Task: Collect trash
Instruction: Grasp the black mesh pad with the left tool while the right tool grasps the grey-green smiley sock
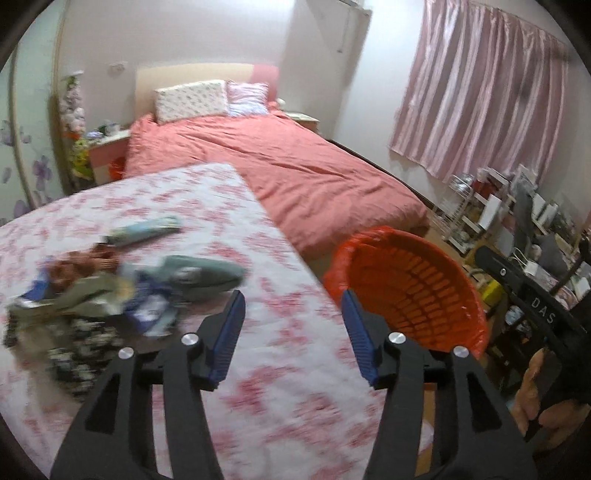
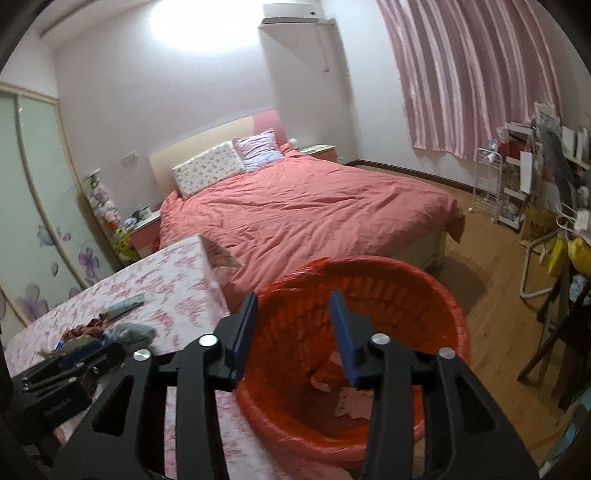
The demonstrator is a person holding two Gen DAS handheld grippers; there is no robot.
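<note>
Inside red bin (image 2: pixel 424 295), a few scraps lay; wrapper pile (image 1: pixel 110 291) remained on table (image 1: pixel 295 369). Left gripper (image 1: pixel 293 325) and right gripper (image 2: pixel 293 325) gaped, empty.

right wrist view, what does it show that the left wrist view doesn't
Only the right wrist view shows the bottom of the orange bin, with a few crumpled pink scraps inside, plus the air conditioner. Only the left wrist view shows the person's right hand gripping the other tool. Both show the trash pile on the floral table, the bed, and open, empty tools.
</note>
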